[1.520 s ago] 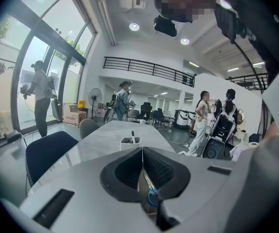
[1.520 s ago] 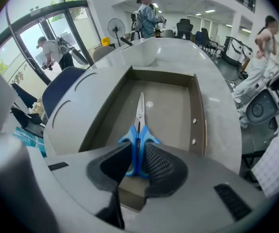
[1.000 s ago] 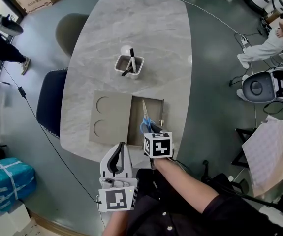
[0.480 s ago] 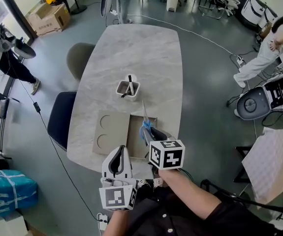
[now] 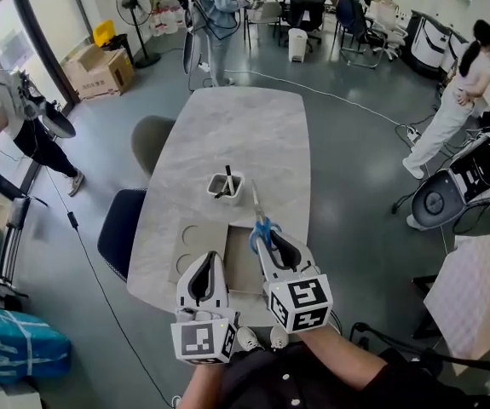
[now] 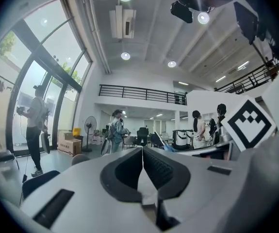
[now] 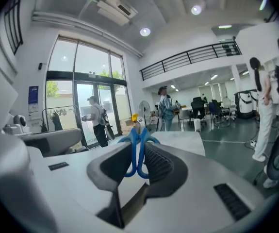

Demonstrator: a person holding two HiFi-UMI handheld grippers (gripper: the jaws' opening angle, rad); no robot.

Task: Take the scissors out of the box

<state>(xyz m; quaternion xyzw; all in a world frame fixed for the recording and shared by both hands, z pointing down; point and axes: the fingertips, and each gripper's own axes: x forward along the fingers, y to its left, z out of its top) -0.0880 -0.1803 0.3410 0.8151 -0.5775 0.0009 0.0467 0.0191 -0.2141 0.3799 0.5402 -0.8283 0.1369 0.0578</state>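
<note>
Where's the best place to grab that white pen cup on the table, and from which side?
Probably one wall of the white pen cup at its rim, from above: it stands upright and open-topped, so one jaw can slip inside, clear of the pens.

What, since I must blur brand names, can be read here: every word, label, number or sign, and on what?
No readable text in any view.
Left marker cube, right marker cube: black-and-white square patterns, no letters.
Blue sign on the wall beside the glass doors: print too small to read.
Cardboard box on the floor: any print too blurred to read.
</note>
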